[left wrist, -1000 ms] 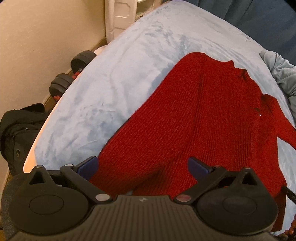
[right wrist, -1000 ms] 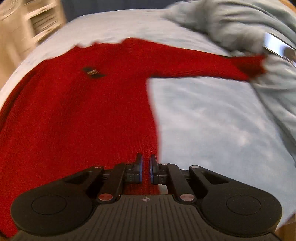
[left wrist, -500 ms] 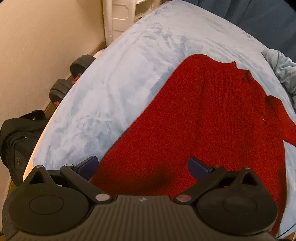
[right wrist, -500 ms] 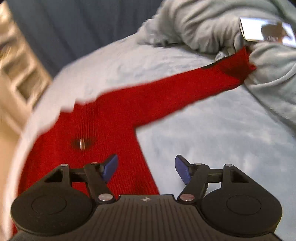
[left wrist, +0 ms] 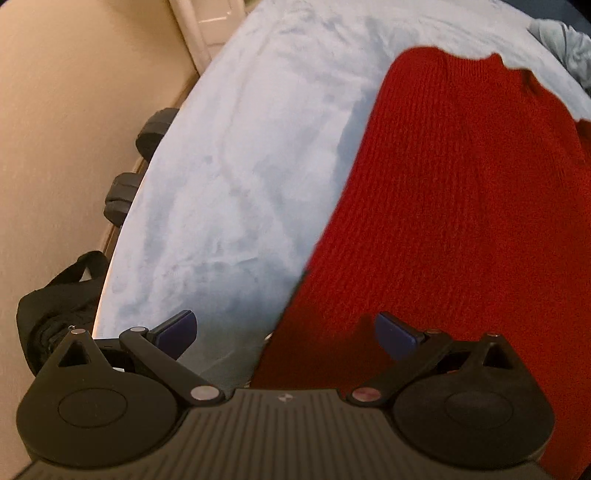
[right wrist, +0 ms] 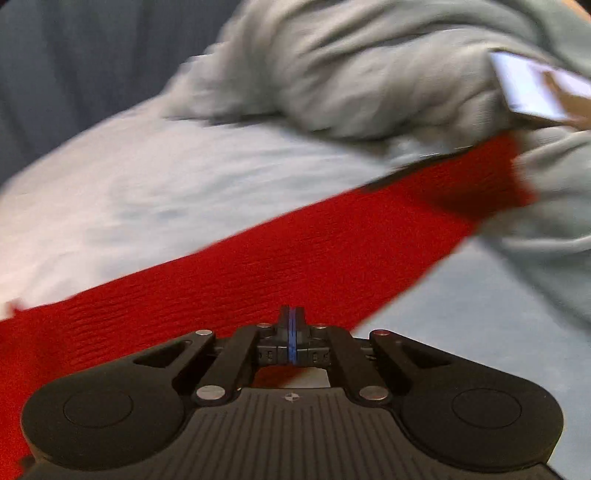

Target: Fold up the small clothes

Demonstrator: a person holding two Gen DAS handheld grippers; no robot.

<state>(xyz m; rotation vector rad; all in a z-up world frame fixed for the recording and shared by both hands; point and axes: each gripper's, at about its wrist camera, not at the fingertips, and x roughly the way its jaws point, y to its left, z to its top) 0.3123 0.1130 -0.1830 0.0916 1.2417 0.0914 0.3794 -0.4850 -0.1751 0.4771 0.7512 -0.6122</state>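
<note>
A red knitted sweater (left wrist: 461,221) lies flat on the light blue bed cover (left wrist: 240,166). My left gripper (left wrist: 288,330) hangs open just above the sweater's near left edge, which runs between its fingers. In the right wrist view one red sleeve (right wrist: 314,251) stretches from lower left to upper right, and its cuff (right wrist: 513,177) ends against a crumpled grey-blue blanket (right wrist: 351,81). My right gripper (right wrist: 291,319) is shut above the sleeve's lower edge. Its pads meet and no fabric shows between them.
Two dark dumbbells (left wrist: 155,129) and a black bag (left wrist: 48,306) lie on the floor by the beige wall, left of the bed. White furniture (left wrist: 207,22) stands beyond. A pale flat rectangle (right wrist: 528,88) rests on the blanket. A dark blue curtain (right wrist: 74,55) is behind.
My right gripper let go of the hem, opened, swung right toward the sleeve and is shut again. My left gripper stayed open and shifted left to the sweater's edge.
</note>
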